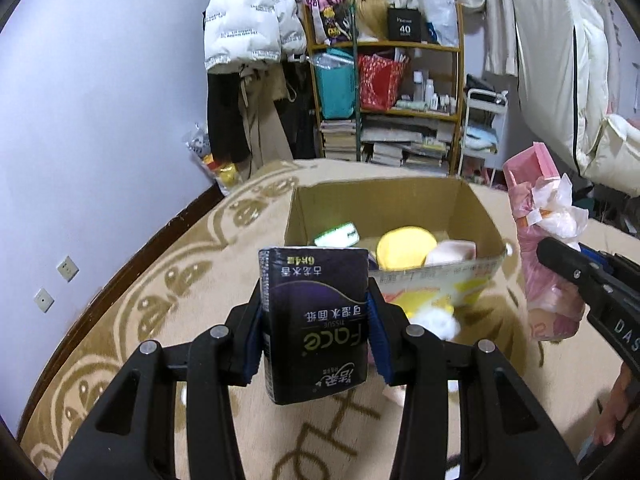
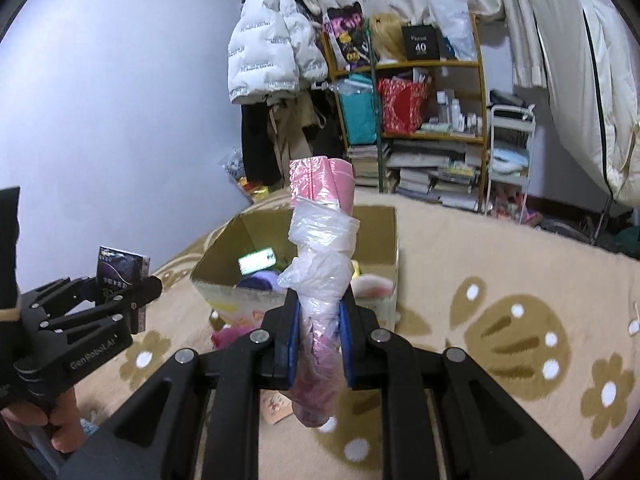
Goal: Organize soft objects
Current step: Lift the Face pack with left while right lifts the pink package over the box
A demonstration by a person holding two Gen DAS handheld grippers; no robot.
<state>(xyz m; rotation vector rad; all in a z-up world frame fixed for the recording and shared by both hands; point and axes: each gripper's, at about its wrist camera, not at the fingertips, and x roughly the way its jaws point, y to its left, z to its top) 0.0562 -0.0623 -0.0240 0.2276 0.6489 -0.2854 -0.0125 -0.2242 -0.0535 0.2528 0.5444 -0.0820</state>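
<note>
- Left hand-held gripper (image 1: 316, 316), frame centre, clamps a dark tissue pack (image 1: 316, 320) upright (ready for boxing, likely).
- Right hand-held gripper (image 2: 319, 334) pinches a pink bagged bundle (image 2: 322, 280) before the cardboard box (image 2: 224, 280).

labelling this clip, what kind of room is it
Most likely a bedroom or dorm room in a home. White puffer jackets hang on the wall, a wooden shelf holds bags, bottles and stacked books, and the cardboard box sits on a beige flower-patterned blanket, seemingly a bed.
</note>
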